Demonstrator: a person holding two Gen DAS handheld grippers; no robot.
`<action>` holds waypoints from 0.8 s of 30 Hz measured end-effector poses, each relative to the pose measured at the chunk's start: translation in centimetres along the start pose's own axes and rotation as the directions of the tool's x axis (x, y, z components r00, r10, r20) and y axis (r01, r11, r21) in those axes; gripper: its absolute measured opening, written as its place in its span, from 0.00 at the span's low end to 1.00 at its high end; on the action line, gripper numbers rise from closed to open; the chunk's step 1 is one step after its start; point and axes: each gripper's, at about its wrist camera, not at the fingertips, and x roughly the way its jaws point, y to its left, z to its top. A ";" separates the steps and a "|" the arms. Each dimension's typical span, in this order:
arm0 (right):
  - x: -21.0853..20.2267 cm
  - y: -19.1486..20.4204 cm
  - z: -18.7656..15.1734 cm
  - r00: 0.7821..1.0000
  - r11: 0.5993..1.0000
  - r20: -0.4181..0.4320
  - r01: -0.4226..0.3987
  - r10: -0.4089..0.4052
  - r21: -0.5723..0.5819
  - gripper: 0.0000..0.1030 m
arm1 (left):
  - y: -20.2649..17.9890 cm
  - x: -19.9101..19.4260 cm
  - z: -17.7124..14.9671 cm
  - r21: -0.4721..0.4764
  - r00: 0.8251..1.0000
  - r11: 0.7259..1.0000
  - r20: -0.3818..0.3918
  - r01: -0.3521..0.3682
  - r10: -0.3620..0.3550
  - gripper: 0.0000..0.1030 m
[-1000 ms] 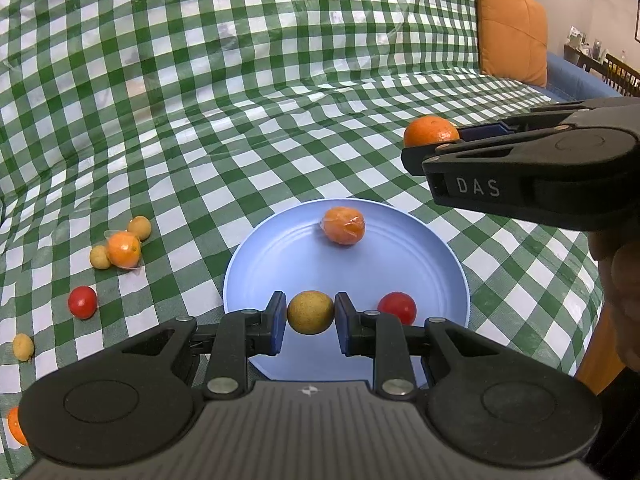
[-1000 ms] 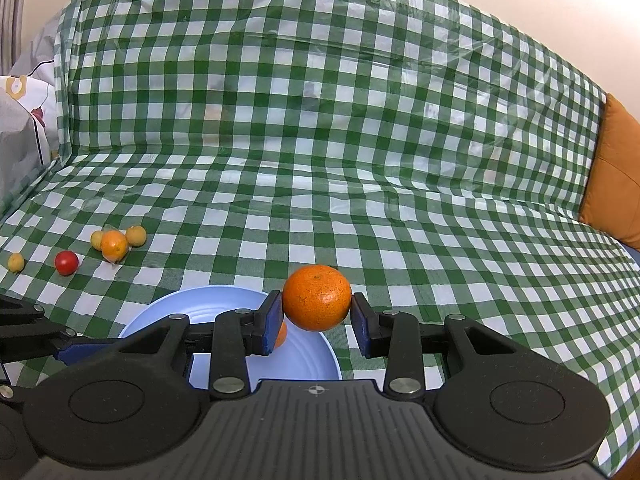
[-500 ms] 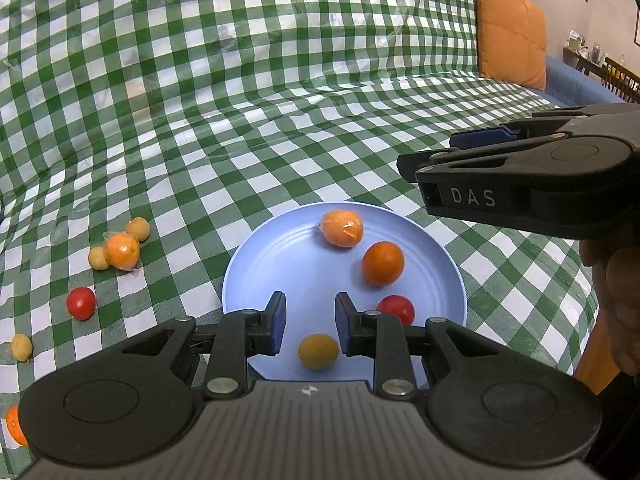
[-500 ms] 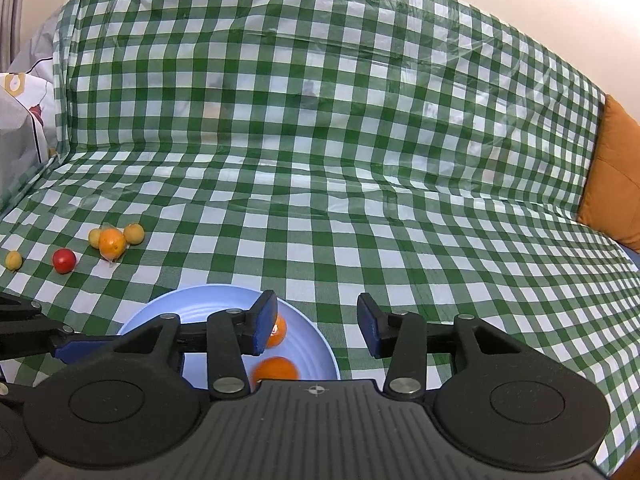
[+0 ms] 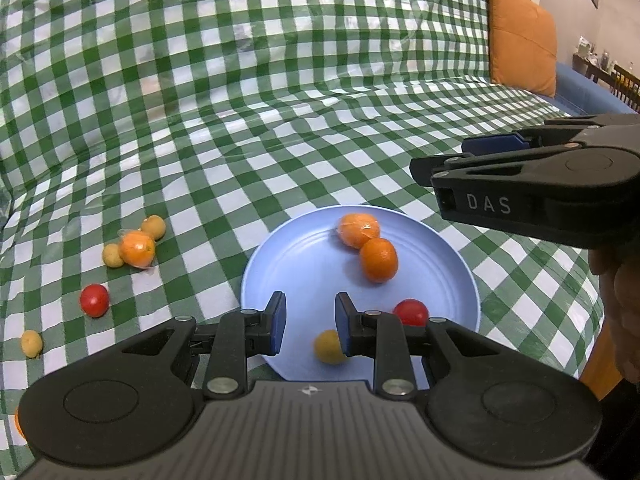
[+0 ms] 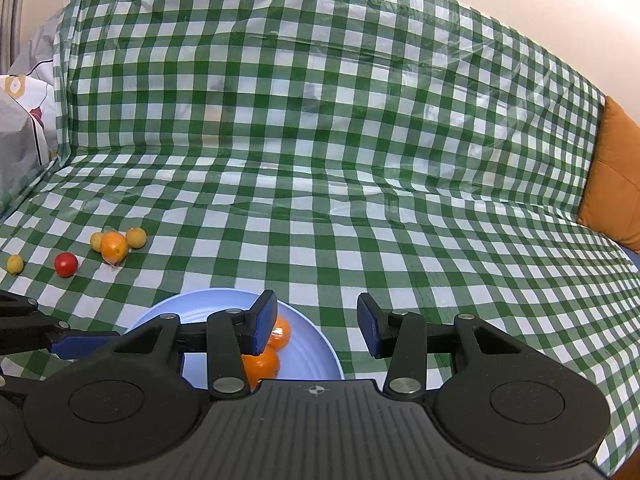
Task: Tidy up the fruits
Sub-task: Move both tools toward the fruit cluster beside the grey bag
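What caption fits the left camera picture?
Open left tongs hover over a round light-blue plate holding four fruits on green checked cloth.

A green checked cloth [image 6: 320, 160] covers the sofa beside an orange cushion [image 5: 520, 36].

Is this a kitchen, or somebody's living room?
Probably a living room at home. The green checked cloth seems to be draped over a sofa's seat and back, an orange cushion leans at its end, and wooden chairs stand in the room behind. The blue plate holds fruit.
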 end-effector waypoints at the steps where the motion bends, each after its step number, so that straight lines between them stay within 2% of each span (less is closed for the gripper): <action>1: -0.4 0.5 -0.2 1.000 1.000 0.002 -0.004 0.004 -0.003 0.45 | 0.3 -0.1 0.0 -0.004 1.000 1.000 -0.001 -0.004 0.004 0.28; 10: -0.3 3.0 0.6 0.999 0.999 0.016 -0.042 0.043 -0.022 0.45 | 3.6 -1.1 0.2 -0.058 0.999 0.997 0.006 -0.046 0.046 0.28; 18: 0.1 6.5 1.9 0.994 0.994 0.027 -0.107 0.107 0.018 0.45 | 9.1 -1.3 0.5 -0.163 0.988 0.976 -0.069 -0.148 0.138 0.28; 21: 0.5 8.1 2.4 0.990 0.990 0.024 -0.141 0.140 0.032 0.45 | 13.3 -1.8 0.9 -0.232 0.979 0.952 -0.093 -0.199 0.182 0.28; 23: 1.0 9.0 2.8 0.986 0.984 0.017 -0.168 0.167 0.056 0.45 | 16.8 -2.1 0.9 -0.314 0.971 0.920 -0.116 -0.236 0.209 0.28; 24: 1.2 9.3 2.9 0.983 0.980 0.014 -0.183 0.182 0.075 0.45 | 18.8 -2.2 0.7 -0.369 0.967 0.895 -0.130 -0.251 0.218 0.28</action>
